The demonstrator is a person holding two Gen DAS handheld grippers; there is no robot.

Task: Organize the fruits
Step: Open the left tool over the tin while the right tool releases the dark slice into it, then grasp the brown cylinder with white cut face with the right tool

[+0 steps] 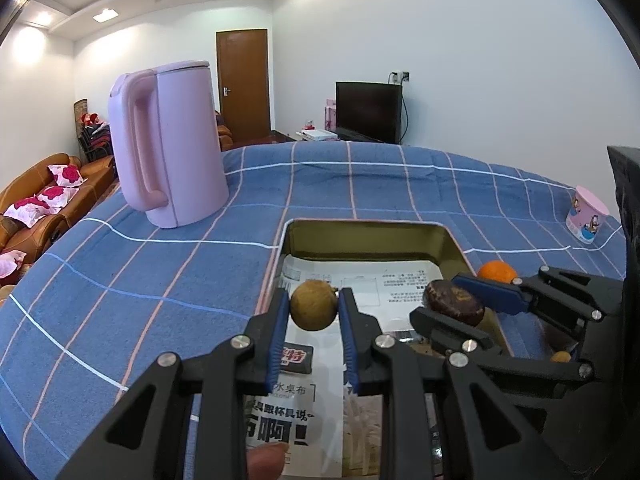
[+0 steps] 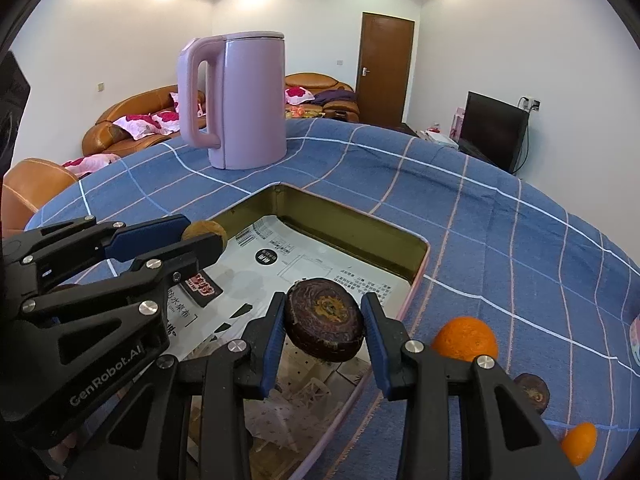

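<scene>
My left gripper is shut on a small round brown-green fruit and holds it above the paper-lined metal tray. My right gripper is shut on a dark purple-brown fruit, held over the tray's right part. Each gripper shows in the other's view: the right one with its dark fruit, the left one with its brown fruit. An orange lies on the cloth right of the tray, also seen in the left wrist view.
A pink kettle stands on the blue checked tablecloth behind the tray. A pink paper cup stands at the far right. Another dark fruit and a second orange lie on the cloth at the right.
</scene>
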